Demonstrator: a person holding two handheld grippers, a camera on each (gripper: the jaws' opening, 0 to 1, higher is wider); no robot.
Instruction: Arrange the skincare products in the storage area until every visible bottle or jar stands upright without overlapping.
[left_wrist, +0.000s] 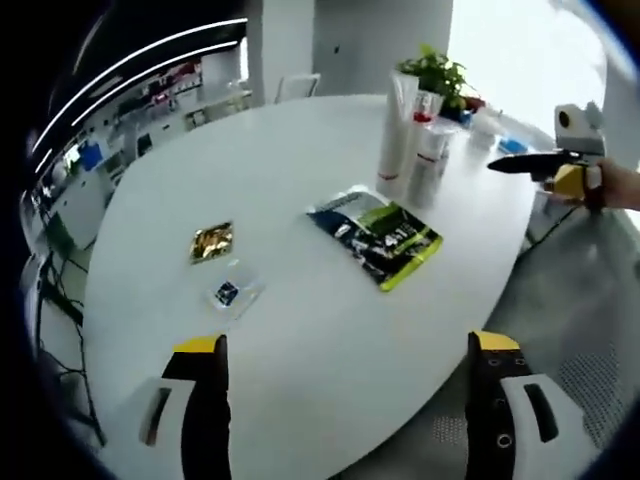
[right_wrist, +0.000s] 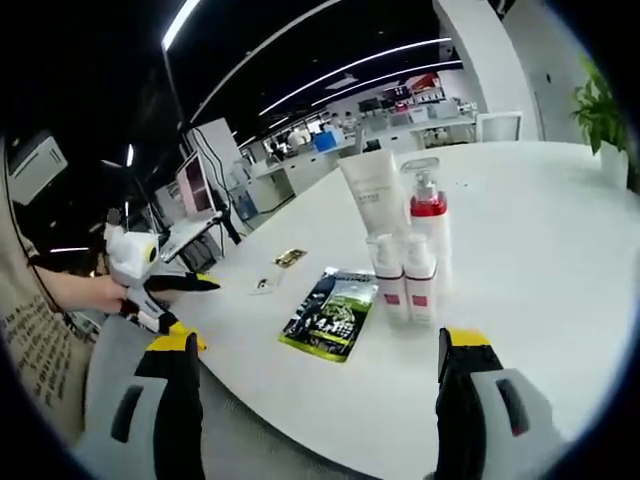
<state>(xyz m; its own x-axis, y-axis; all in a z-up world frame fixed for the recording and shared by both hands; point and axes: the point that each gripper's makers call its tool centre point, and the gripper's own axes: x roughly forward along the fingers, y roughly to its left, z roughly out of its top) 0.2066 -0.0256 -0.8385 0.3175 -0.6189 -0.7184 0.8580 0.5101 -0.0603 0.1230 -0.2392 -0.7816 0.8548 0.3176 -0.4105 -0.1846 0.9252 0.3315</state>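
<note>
Both tools, left tool (left_wrist: 345, 355) and right tool (right_wrist: 315, 350), hover jaws apart, empty, off the counter (left_wrist: 290, 180) edge; upright bottles (right_wrist: 405, 275) stand well beyond them.

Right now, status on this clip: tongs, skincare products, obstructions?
Left tongs open, empty; right tongs open, empty. Skincare bottles all upright, clustered tight on the white table. Green packet lies flat beside them; two small sachets farther off.

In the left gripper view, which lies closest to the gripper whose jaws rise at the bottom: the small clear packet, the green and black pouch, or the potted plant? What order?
1. Small clear packet with a blue square, just ahead, left of centre.
2. Green and black flat pouch, mid-table, to the right.
3. Green potted plant, far table edge, behind the white bottles.
</note>
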